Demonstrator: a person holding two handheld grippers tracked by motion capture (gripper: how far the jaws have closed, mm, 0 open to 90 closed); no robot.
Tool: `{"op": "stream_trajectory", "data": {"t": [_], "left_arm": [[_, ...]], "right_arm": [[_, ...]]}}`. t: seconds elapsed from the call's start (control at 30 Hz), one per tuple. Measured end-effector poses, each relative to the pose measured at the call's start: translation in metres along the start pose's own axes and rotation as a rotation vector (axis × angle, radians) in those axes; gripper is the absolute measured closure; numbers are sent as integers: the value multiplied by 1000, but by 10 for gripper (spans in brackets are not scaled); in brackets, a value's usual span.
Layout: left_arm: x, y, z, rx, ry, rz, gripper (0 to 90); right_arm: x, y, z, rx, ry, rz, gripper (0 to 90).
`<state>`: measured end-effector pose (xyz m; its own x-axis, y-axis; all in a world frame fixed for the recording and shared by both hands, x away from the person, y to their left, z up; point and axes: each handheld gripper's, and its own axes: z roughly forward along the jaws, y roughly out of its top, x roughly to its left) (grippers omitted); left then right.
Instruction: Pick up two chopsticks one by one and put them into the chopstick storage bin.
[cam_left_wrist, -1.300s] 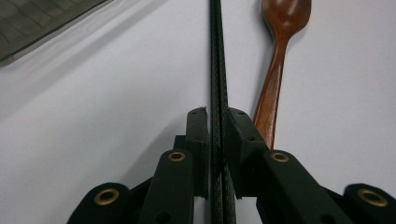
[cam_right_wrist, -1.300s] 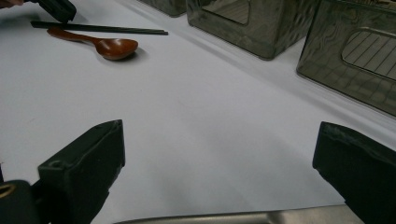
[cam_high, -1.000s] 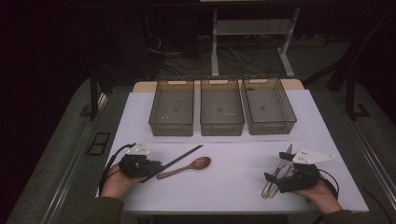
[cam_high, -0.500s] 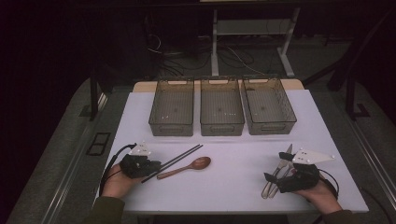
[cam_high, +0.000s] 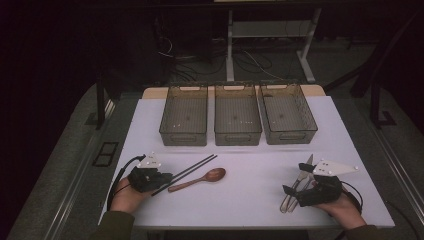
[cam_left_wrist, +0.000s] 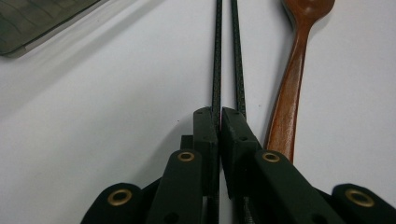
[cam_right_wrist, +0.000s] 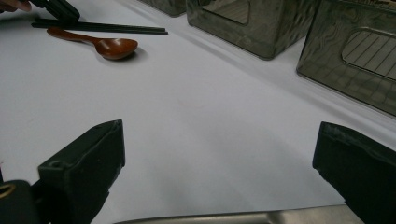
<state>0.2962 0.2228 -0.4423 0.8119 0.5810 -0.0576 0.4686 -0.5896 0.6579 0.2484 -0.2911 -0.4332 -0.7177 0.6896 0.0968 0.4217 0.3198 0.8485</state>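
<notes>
Two black chopsticks (cam_high: 192, 166) lie slantwise on the white table, and my left gripper (cam_high: 165, 177) holds their near ends. In the left gripper view its jaws (cam_left_wrist: 219, 114) have just been closing and are now shut on the chopsticks (cam_left_wrist: 217, 56), which run straight ahead. A brown wooden spoon (cam_high: 200, 179) lies right beside them (cam_left_wrist: 292, 79). At the front right my right gripper (cam_high: 296, 180) stands open over some metal utensils (cam_high: 285, 204). In the right gripper view a metal edge (cam_right_wrist: 233, 217) shows below the wide gap (cam_right_wrist: 223, 140), with bare table between the jaws.
Three see-through grey bins (cam_high: 183, 137) (cam_high: 238, 136) (cam_high: 295, 135) stand in a row at the back of the white table (cam_high: 250, 165). Beyond the table are a dark floor, cables and a desk frame.
</notes>
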Motion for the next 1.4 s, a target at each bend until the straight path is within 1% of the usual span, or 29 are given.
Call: {"op": "stream_trajectory", "data": {"t": [0.07, 0.13, 0.27, 0.3, 0.33, 0.53, 0.6, 0.8, 0.87, 1.1, 1.23, 1.27, 1.4], "left_arm": [[-1, 0, 0, 1, 2, -1, 848], [0, 0, 0, 0, -2, -15, 849], [1, 0, 0, -3, -5, -19, 850], [1, 1, 0, -1, -6, -27, 852], [1, 1, 0, 1, -6, -23, 852], [0, 2, -2, 5, -6, -24, 852], [-1, 3, -3, 4, 3, -17, 852], [-2, 6, -7, -11, 14, -19, 852], [-2, 8, -9, -12, 10, -16, 852], [-7, 11, -12, -14, 12, -3, 852], [-10, 14, -16, -29, 13, -6, 852], [-11, 15, -17, -27, 14, 2, 852], [-17, 20, -19, -38, 13, 9, 852]], "right_arm": [[0, 0, 0, 0, 0, -1, 19], [0, 0, 0, -1, 0, -1, 19], [0, 0, 0, -1, 1, 0, 19], [0, 0, 0, -1, 1, -1, 19], [0, 0, 0, -1, 2, -1, 19], [0, 0, 0, 0, 0, -1, 19], [0, 0, 0, 2, 0, 1, 19], [0, 0, 0, 0, -1, 0, 19], [0, 0, 0, 0, -1, -1, 19], [0, 0, 1, 3, -1, -3, 19], [1, 0, 0, 3, -1, -1, 19], [1, 0, 0, 3, -1, -1, 19], [1, 0, 1, 4, 0, -3, 19]]}}
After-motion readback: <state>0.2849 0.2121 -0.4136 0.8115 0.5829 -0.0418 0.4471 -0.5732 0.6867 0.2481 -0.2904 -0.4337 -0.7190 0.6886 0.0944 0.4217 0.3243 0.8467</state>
